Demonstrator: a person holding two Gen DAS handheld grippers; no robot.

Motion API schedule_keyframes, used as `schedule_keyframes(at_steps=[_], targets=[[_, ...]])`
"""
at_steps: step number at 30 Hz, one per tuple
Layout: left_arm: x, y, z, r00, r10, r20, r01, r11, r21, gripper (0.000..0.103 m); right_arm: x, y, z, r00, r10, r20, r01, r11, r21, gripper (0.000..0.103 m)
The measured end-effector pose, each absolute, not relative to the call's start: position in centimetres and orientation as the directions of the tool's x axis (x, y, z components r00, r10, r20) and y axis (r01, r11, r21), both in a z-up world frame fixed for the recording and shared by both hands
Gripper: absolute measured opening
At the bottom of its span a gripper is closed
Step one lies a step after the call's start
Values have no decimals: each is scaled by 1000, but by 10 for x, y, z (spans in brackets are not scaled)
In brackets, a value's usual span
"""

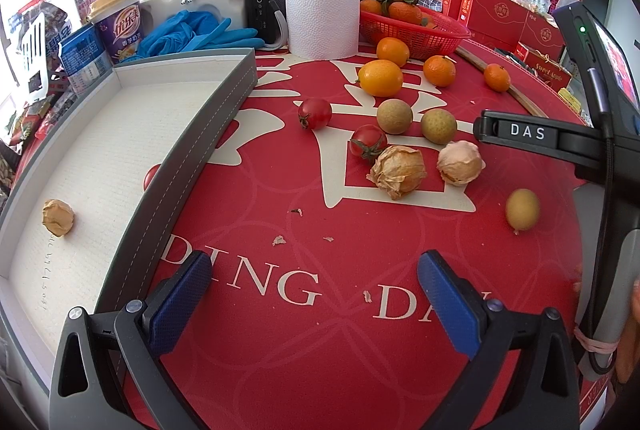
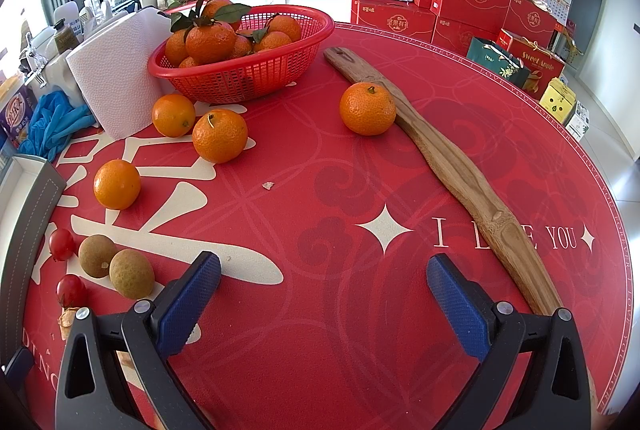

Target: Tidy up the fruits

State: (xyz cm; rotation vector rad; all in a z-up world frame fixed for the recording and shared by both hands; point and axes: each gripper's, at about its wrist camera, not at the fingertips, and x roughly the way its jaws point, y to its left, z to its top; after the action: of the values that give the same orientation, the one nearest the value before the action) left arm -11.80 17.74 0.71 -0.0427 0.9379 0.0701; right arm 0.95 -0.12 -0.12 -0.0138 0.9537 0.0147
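Note:
My left gripper (image 1: pixel 314 280) is open and empty above the red tablecloth, beside the grey-rimmed white tray (image 1: pixel 224 102). One husked physalis (image 1: pixel 58 217) lies in the tray. On the cloth lie two husked physalis (image 1: pixel 398 170), two cherry tomatoes (image 1: pixel 315 113), two longans (image 1: pixel 394 116), a yellow fruit (image 1: pixel 522 210) and several small oranges (image 1: pixel 380 77). A third tomato (image 1: pixel 151 176) peeks from behind the tray wall. My right gripper (image 2: pixel 324 284) is open and empty over bare cloth; oranges (image 2: pixel 367 108), longans (image 2: pixel 131 273) and tomatoes (image 2: pixel 62 244) lie to its left and ahead.
A red basket (image 2: pixel 256 70) of leafy oranges stands at the back beside a paper towel roll (image 2: pixel 116 70). A long wooden stick (image 2: pixel 452 162) lies on the right. Blue gloves (image 1: pixel 192 34), a cup (image 1: pixel 116 24) and red gift boxes (image 2: pixel 472 2) line the back.

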Motion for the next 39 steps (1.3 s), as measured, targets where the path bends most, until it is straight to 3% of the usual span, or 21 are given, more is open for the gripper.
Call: schedule_keyframes(at_steps=[9, 17, 22, 29, 34, 38, 39], targets=[[-118, 177, 7, 588, 39, -808, -76, 997, -7, 103, 14, -2, 1, 550, 23, -835, -40, 999, 1, 103], [-120, 176, 23, 616, 15, -787, -25, 1000, -1, 97, -30, -43, 30, 575, 228, -786, -146, 974, 176, 103], [-93, 169, 33, 583, -88, -808, 25, 996, -91, 96, -81, -49, 31, 568, 366, -737, -294, 927, 233, 103], [-65, 157, 19, 539, -59, -840, -19, 996, -82, 63, -119, -30, 23, 563, 372, -738, -398, 905, 152, 103], [-64, 159, 19, 557, -22, -830, -42, 998, -55, 29, -121, 1, 15, 533, 381, -755, -470, 876, 110, 103], [-69, 172, 19, 559, -50, -828, -57, 994, -98, 29, -121, 30, 8, 515, 392, -762, -526, 847, 80, 101], [-71, 175, 19, 560, -49, -827, -60, 993, -99, 29, -121, 36, 5, 506, 387, -771, -534, 842, 72, 89]])
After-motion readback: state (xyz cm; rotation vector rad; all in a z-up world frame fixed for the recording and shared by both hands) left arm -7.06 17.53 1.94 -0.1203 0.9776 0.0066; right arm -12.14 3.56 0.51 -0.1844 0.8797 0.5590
